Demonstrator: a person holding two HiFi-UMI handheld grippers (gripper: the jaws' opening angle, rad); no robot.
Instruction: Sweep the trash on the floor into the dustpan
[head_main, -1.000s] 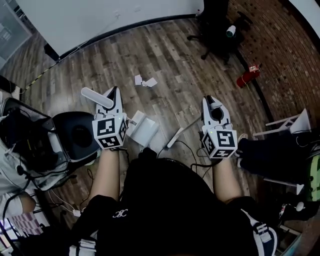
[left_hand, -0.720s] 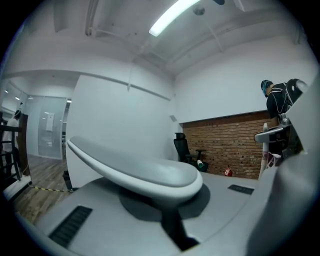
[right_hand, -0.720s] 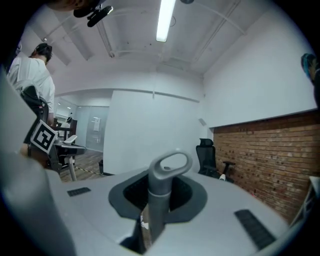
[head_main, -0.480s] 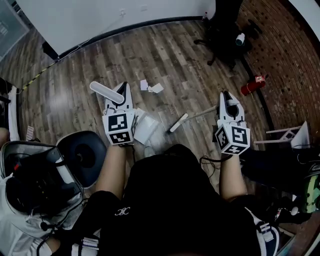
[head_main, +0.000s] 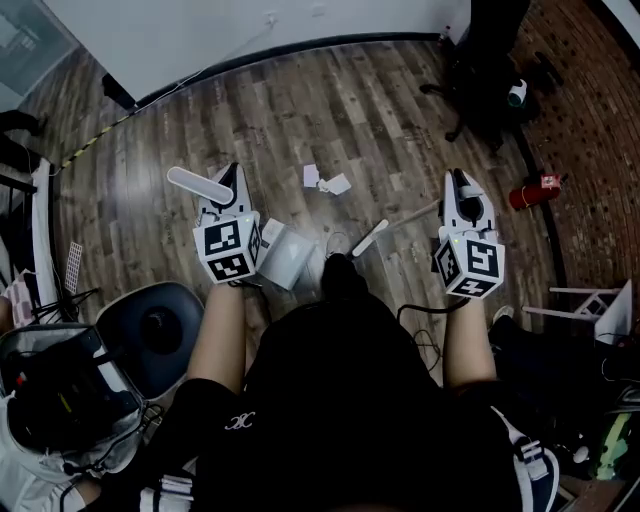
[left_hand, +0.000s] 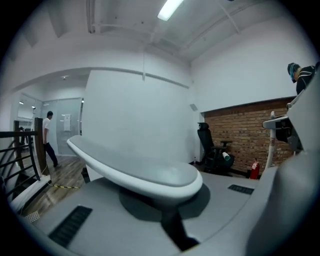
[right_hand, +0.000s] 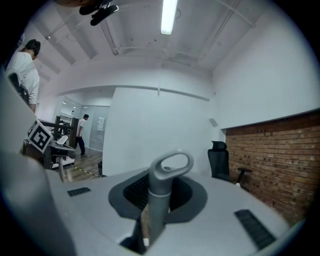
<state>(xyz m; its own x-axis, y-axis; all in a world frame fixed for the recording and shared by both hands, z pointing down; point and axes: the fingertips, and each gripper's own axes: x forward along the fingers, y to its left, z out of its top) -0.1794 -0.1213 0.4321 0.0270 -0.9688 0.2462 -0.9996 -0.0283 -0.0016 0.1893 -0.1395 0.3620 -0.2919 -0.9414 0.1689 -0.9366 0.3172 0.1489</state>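
Your head view looks steeply down on the floor (head_main: 330, 110); both gripper views look forward, sharing the office chair (left_hand: 212, 150).

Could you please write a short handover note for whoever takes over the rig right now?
The left gripper is shut on the handle of the dustpan.
The right gripper is shut on the handle of the broom, whose head lies between the two grippers.
The paper scraps lie on the wooden floor ahead of both tools, touching neither.
Done: both tools are in hand.
Left: nothing is in the dustpan yet, so sweep the scraps in.
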